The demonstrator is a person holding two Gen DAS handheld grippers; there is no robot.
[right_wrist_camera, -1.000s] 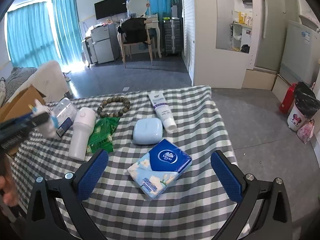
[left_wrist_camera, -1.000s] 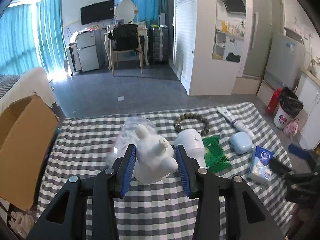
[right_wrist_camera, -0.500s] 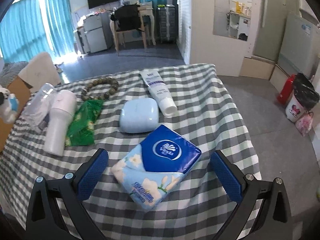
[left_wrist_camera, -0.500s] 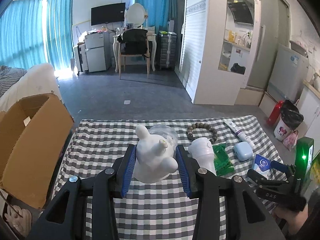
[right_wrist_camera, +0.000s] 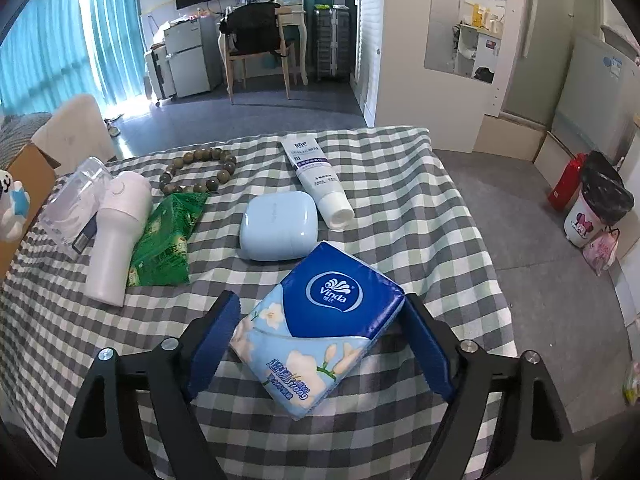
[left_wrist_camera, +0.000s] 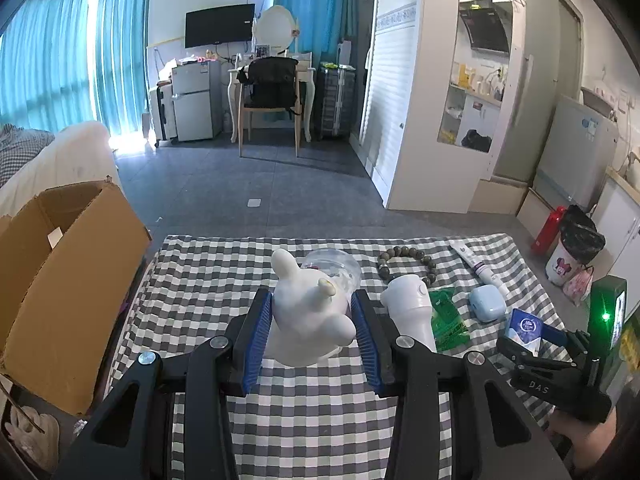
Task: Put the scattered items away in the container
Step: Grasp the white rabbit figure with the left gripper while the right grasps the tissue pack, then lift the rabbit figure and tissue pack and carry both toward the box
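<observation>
Standing open at nine o'clock of the left wrist view, cardboard box (left_wrist_camera: 60,280), beside the left edge of checked tablecloth (left_wrist_camera: 208,280). Behind it at ten o'clock, teal curtains (left_wrist_camera: 48,60) over bright windows and a pale sofa arm (left_wrist_camera: 72,152). At twelve o'clock, far across the grey floor, wall television (left_wrist_camera: 219,25), round mirror (left_wrist_camera: 276,28), wooden chair (left_wrist_camera: 270,100) draped in black, small fridge (left_wrist_camera: 198,104).

Clenched at centre, left gripper (left_wrist_camera: 312,332), blue pads pressed on both flanks of white figurine (left_wrist_camera: 306,316), lifted above the cloth. Just behind, clear plastic case (left_wrist_camera: 340,268). Toward one o'clock, bead bracelet (left_wrist_camera: 406,264); beside it, white cylinder device (left_wrist_camera: 412,308), green packet (left_wrist_camera: 450,316), pale blue case (left_wrist_camera: 486,302), cream tube (left_wrist_camera: 480,268).

At four o'clock, right gripper (right_wrist_camera: 320,344), jaws closing around tissue pack (right_wrist_camera: 320,320); right pad at the pack's corner, left pad just short of its edge, pack lying flat on the cloth at the near right part of the table.

At three o'clock beyond the table edge, white partition wall (left_wrist_camera: 408,120), red bottle (left_wrist_camera: 548,230), bin with black liner (left_wrist_camera: 576,248).
</observation>
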